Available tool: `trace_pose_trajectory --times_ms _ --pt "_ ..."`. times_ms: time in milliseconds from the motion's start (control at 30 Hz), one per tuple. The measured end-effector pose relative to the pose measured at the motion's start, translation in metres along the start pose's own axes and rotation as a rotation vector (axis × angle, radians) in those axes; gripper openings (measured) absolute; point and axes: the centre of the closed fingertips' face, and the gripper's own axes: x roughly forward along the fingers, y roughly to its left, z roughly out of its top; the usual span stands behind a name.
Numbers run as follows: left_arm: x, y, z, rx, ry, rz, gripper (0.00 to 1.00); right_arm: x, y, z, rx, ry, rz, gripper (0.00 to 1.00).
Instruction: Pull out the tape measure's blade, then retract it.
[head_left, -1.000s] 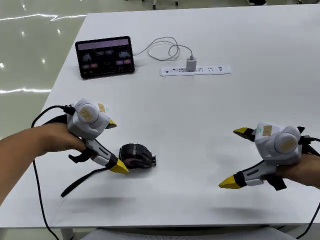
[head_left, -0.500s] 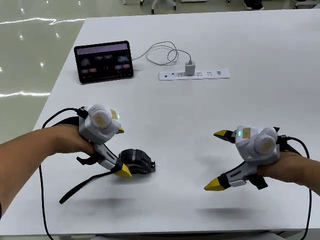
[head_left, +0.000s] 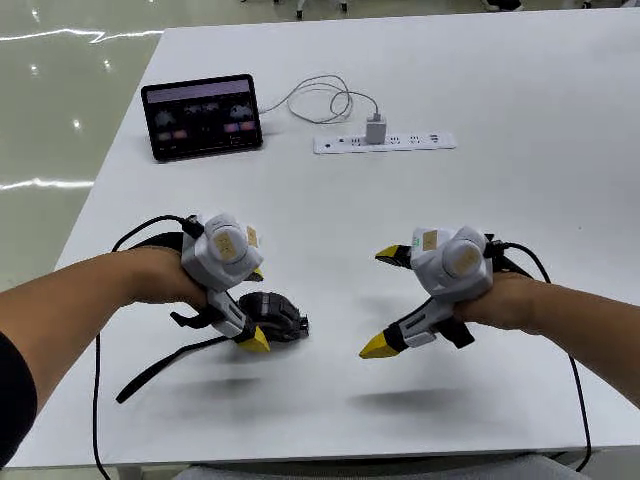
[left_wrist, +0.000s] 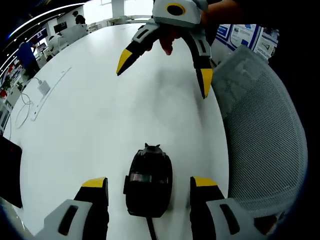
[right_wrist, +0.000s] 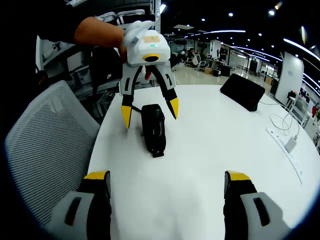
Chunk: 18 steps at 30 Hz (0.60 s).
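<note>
My left gripper (head_left: 256, 306) is held low over the white workbench (head_left: 480, 210) with its jaws spread wide, gripping nothing. The black tape measure (head_left: 280, 312) lies on the bench between the two yellow-tipped jaws; in the left gripper view a gap shows on each side of its case, so neither jaw touches it. No blade is extended from the case. My right gripper (head_left: 381, 300) is well apart to the right, jaws also spread wide and empty, pointed toward the tape measure. At the far side of the bench stand a tablet (head_left: 202, 115) and a power strip (head_left: 385, 142) with a charger (head_left: 376, 129) plugged in.
</note>
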Motion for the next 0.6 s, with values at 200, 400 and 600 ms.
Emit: trace_pose_trajectory --times_ms 200,400,600 --pt "0.007 -0.003 -0.002 0.027 0.030 -0.025 0.51 0.012 0.001 0.006 -0.027 0.016 0.018 0.88" --pt "0.012 0.005 -0.007 0.080 0.057 0.000 0.38 0.020 0.010 0.008 -0.043 0.024 0.040 0.87" --pt "0.011 0.005 -0.007 0.106 0.055 -0.017 0.35 0.028 0.014 0.006 -0.074 0.042 0.051 0.82"
